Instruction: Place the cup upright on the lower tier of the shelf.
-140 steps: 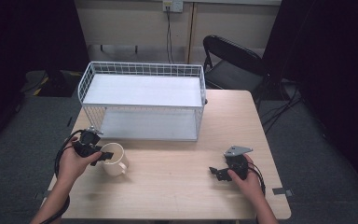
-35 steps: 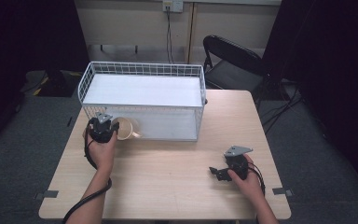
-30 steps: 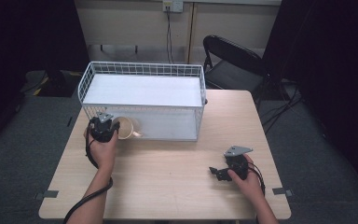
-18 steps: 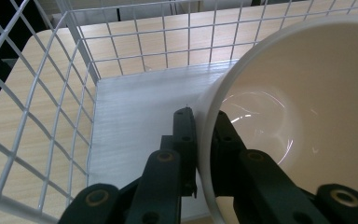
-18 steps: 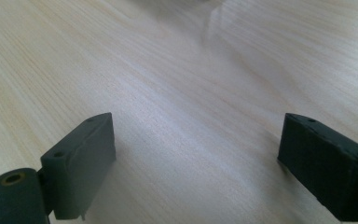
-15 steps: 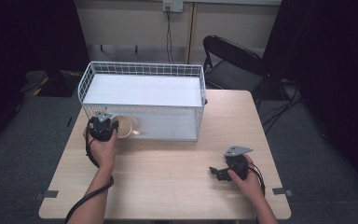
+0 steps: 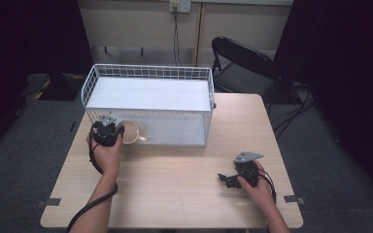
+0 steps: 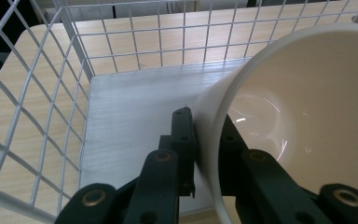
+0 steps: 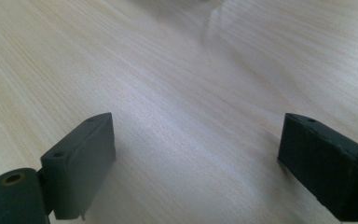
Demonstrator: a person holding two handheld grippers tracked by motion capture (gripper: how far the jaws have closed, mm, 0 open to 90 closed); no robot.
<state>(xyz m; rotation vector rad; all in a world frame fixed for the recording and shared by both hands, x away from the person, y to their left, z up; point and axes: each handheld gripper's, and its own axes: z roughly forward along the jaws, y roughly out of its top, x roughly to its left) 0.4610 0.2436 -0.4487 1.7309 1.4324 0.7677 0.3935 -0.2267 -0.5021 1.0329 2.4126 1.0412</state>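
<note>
1 cup (image 8: 303, 112), 1 wire basket (image 7: 148, 73)

You hold a glossy cream ceramic mug (image 8: 303, 126) in matte black left gripper (image 8: 205, 154) jaws; ahead, a white wire-grid basket (image 8: 74, 84) on the pale wood-grain table (image 9: 168, 84).

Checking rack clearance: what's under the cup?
The cup, clamped at its rim by the left hand-held gripper, hangs over the wire rack's lower shelf. Its base is hidden.
</note>
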